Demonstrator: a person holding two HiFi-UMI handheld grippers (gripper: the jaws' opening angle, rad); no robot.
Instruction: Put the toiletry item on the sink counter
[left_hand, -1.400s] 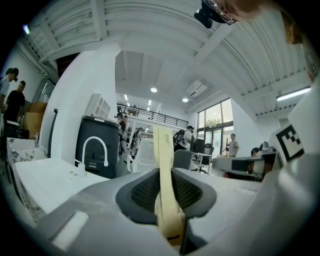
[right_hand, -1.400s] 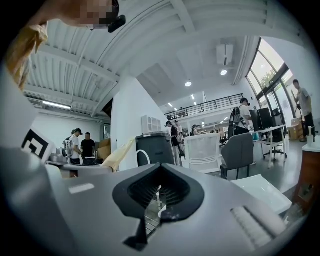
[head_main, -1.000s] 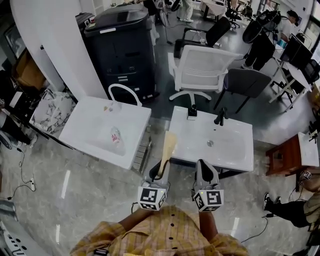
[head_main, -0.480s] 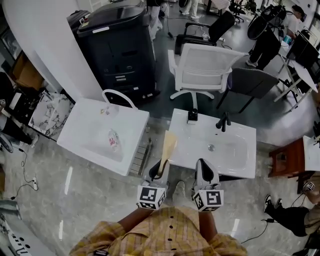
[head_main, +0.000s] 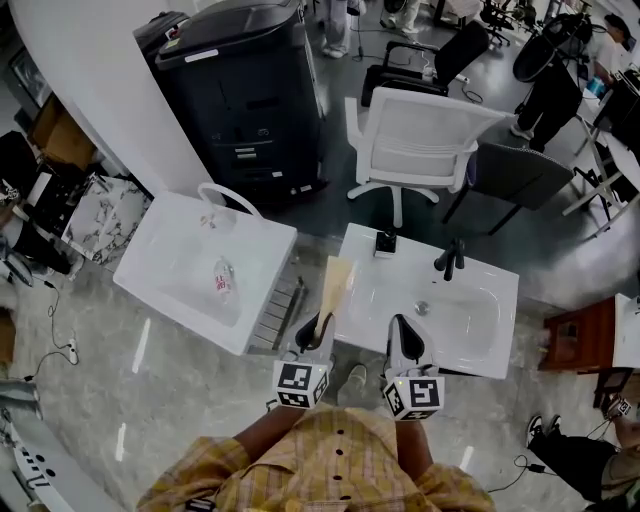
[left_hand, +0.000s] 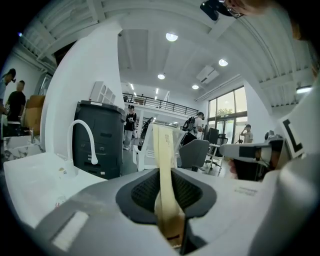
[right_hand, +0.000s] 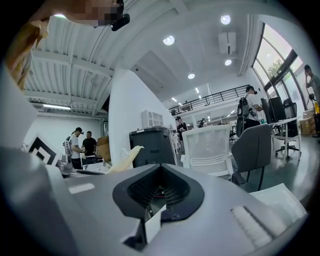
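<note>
A flat cream-yellow toiletry tube (head_main: 336, 283) stands up between the jaws of my left gripper (head_main: 317, 330), which is shut on its lower end. In the left gripper view the tube (left_hand: 163, 165) rises straight out of the left gripper (left_hand: 168, 210). The tube's top leans over the left front part of the white sink counter (head_main: 366, 302) with the black faucet (head_main: 449, 258). My right gripper (head_main: 404, 338) hangs over the counter's front edge, shut and with nothing in it. The right gripper (right_hand: 154, 202) shows its jaws together, and the tube (right_hand: 125, 157) stands to its left.
A small dark item (head_main: 384, 242) sits at the counter's back edge. To the left stands a second white sink (head_main: 160, 262) with a curved white faucet (head_main: 228, 194) and a small bottle (head_main: 220, 279) in its basin. Behind are a black cabinet (head_main: 245, 95), a white chair (head_main: 425, 140) and a grey chair (head_main: 520, 172).
Both grippers have moved forward towards the sink with the black faucet, and the tube went with the left one. The jaws look the same as before.
</note>
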